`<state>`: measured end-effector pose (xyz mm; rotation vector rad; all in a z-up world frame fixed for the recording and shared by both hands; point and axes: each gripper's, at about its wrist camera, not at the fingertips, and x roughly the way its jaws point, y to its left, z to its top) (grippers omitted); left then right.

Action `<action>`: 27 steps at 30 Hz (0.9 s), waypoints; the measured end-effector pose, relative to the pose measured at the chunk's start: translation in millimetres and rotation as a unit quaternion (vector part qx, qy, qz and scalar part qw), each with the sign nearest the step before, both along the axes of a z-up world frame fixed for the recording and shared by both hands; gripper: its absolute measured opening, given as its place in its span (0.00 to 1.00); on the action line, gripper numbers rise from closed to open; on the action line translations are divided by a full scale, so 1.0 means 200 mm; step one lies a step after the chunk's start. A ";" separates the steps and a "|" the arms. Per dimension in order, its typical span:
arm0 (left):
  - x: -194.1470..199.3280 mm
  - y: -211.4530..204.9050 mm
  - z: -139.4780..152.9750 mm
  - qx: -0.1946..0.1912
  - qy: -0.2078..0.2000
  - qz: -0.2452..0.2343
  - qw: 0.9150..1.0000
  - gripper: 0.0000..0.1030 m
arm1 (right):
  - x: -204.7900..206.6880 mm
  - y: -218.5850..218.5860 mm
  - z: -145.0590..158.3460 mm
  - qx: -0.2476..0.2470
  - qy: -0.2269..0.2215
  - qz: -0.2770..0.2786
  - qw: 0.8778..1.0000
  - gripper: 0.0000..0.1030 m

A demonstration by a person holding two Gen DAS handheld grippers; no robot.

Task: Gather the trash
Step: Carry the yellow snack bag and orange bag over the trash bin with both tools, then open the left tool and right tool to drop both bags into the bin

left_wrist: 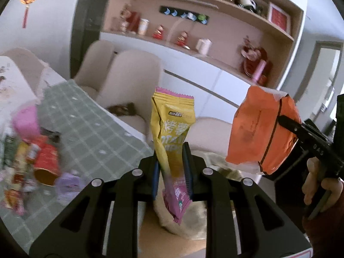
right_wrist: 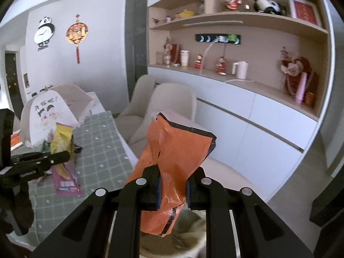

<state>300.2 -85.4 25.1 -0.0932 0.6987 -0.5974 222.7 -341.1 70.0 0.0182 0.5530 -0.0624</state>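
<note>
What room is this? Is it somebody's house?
Most likely the dining room of a home. A table with a green checked cloth has cream chairs beside it, built-in shelves hold figurines and a white kettle, and a panda clock hangs on the wall.

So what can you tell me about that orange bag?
The crumpled orange plastic bag has black edging and a pale inner lining at its torn-open top. It looks thin, glossy and empty. The right hand-held gripper pinches its lower part and holds it upright in the air, beside the table; nothing else touches it.
</note>
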 end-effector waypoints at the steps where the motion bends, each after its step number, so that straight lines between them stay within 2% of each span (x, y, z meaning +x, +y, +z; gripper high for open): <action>1: 0.00 -0.06 -0.02 0.001 0.005 -0.007 1.000 0.18 | -0.02 -0.05 -0.01 0.000 0.003 -0.006 1.000 0.16; 10: 0.01 -0.47 -0.19 -0.024 0.059 -0.057 0.996 0.18 | -0.13 -0.38 -0.13 0.016 0.020 -0.050 0.998 0.16; 12: 0.03 -0.54 -0.23 -0.028 0.068 -0.063 0.995 0.24 | -0.14 -0.43 -0.14 0.018 0.018 -0.056 0.998 0.16; 14: 0.04 -0.59 -0.27 -0.032 0.083 -0.068 0.994 0.39 | -0.15 -0.45 -0.15 0.019 0.016 -0.059 0.998 0.16; 20: 0.05 -0.57 -0.33 -0.036 0.106 -0.063 0.992 0.51 | -0.12 -0.45 -0.19 0.021 0.014 -0.051 0.998 0.16; 27: 0.06 -0.42 -0.29 -0.041 0.110 -0.024 0.993 0.51 | 0.01 -0.34 -0.23 0.039 0.011 -0.010 0.999 0.16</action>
